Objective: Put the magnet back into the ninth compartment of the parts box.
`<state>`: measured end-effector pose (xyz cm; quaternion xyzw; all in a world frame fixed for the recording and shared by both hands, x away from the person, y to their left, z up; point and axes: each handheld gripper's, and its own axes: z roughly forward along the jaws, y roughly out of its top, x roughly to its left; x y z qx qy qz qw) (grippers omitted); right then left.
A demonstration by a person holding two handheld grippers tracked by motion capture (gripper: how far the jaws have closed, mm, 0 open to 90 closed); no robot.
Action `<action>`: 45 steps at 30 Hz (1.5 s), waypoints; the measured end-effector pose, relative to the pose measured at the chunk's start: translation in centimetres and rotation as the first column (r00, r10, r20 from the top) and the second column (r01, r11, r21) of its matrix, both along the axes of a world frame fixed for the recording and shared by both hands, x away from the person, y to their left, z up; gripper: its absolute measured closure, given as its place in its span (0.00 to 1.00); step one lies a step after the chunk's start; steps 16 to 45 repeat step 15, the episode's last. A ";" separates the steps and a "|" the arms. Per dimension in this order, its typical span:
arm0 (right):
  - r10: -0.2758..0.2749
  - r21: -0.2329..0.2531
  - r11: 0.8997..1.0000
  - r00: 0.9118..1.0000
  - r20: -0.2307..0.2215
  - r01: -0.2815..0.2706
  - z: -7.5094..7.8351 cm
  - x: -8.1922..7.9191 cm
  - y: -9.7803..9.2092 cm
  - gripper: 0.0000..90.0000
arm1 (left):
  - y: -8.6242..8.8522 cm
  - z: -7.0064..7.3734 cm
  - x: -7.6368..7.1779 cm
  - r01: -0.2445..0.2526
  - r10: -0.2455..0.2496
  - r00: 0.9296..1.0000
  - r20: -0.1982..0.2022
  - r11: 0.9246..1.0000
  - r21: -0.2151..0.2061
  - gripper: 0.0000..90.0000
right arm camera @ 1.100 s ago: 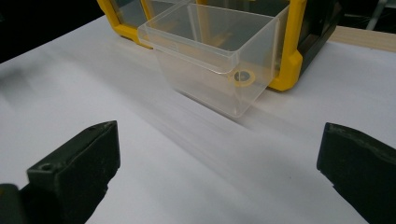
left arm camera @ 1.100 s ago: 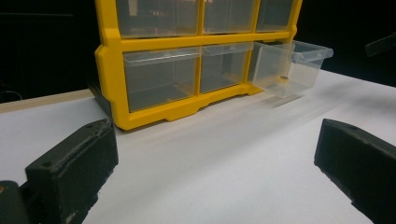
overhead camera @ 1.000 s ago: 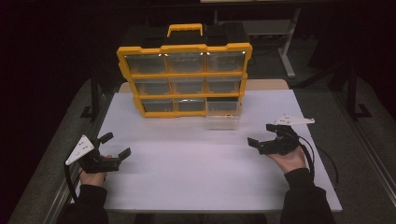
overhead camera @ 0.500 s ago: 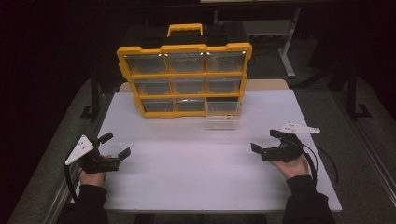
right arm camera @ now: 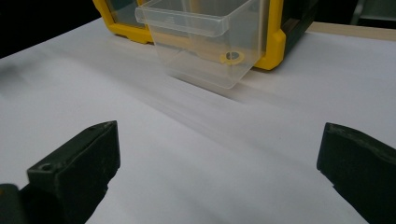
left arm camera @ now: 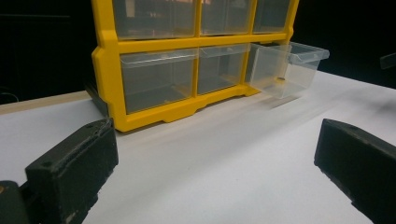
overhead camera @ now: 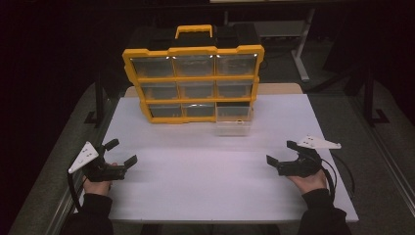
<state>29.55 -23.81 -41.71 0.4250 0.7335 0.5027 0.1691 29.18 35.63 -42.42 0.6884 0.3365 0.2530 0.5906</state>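
Note:
A yellow organiser [overhead camera: 193, 83] with clear drawers stands upright at the back of the white table [overhead camera: 220, 186]. Its bottom right drawer [overhead camera: 234, 121] is pulled out toward me; a small yellowish ring [right arm camera: 231, 57] lies inside that drawer [right arm camera: 205, 42]. The same drawer [left arm camera: 286, 67] sticks out of the organiser [left arm camera: 154, 70] in the left gripper view. My left gripper [overhead camera: 121, 152] rests near the table's left front, open and empty. At the right front my right gripper [overhead camera: 281, 152] is open too, nothing between its jaws, well short of the drawer.
A black case with a yellow handle [overhead camera: 195, 32] sits behind the organiser. A wooden table edge [overhead camera: 281, 88] shows beyond the white sheet. Dark floor and metal frame legs [overhead camera: 301, 49] surround the table.
My right gripper has drawn back toward me and lower on the table, away from the drawer. The left gripper has stayed where it was.

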 end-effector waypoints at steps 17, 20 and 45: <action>-0.030 0.014 0.999 1.000 -0.001 0.030 -0.7 -1.2 -1.0 0.00 | 0.0 0.1 -0.1 0.003 -0.003 1.000 0.003 1.000 0.000 0.00; -0.030 0.014 0.999 1.000 -0.001 0.030 -0.7 -1.2 -1.0 0.00 | 0.0 0.1 -0.1 0.003 -0.003 1.000 0.003 1.000 0.000 0.00; -0.030 0.014 0.999 1.000 -0.001 0.030 -0.7 -1.2 -1.0 0.00 | 0.0 0.1 -0.1 0.003 -0.003 1.000 0.003 1.000 0.000 0.00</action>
